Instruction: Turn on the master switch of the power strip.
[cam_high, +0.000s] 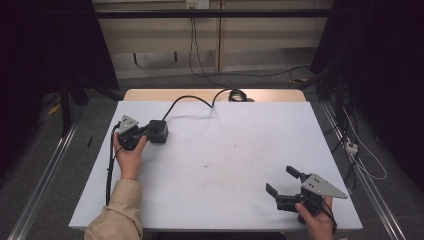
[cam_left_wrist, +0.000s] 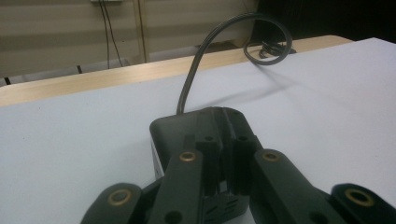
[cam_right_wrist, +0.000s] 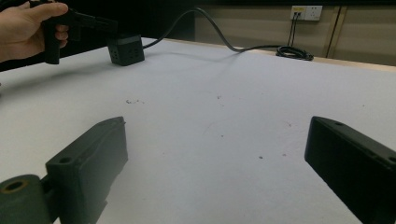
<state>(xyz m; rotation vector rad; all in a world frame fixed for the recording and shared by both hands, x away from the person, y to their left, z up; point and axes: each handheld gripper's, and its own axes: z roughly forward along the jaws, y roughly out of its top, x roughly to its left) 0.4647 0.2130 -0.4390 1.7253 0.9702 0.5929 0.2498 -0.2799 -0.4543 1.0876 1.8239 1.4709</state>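
Observation:
A black cube-shaped box (cam_high: 159, 131) (cam_left_wrist: 187, 126) (cam_right_wrist: 126, 49) sits at the far left of the white tabletop (cam_high: 225, 160). A dark cable (cam_high: 192, 98) (cam_left_wrist: 196, 70) (cam_right_wrist: 210, 28) runs from it to a coil (cam_high: 235, 94) at the far edge. My left gripper (cam_high: 147, 131) (cam_left_wrist: 226, 144) (cam_right_wrist: 109, 23) reaches over the box's top, its jaws drawn together with only a thin slit between them. Whether the pads pinch any part of the box I cannot tell. My right gripper (cam_high: 280, 179) (cam_right_wrist: 217, 126) hovers near the front right corner, jaws wide apart with nothing between them.
A wooden table edge (cam_high: 200, 94) shows beyond the white sheet. Cables and a power strip (cam_high: 351, 146) lie on the floor at the right. A wall socket (cam_right_wrist: 306, 11) sits on the far wall. Bare white surface spans the middle between the two grippers.

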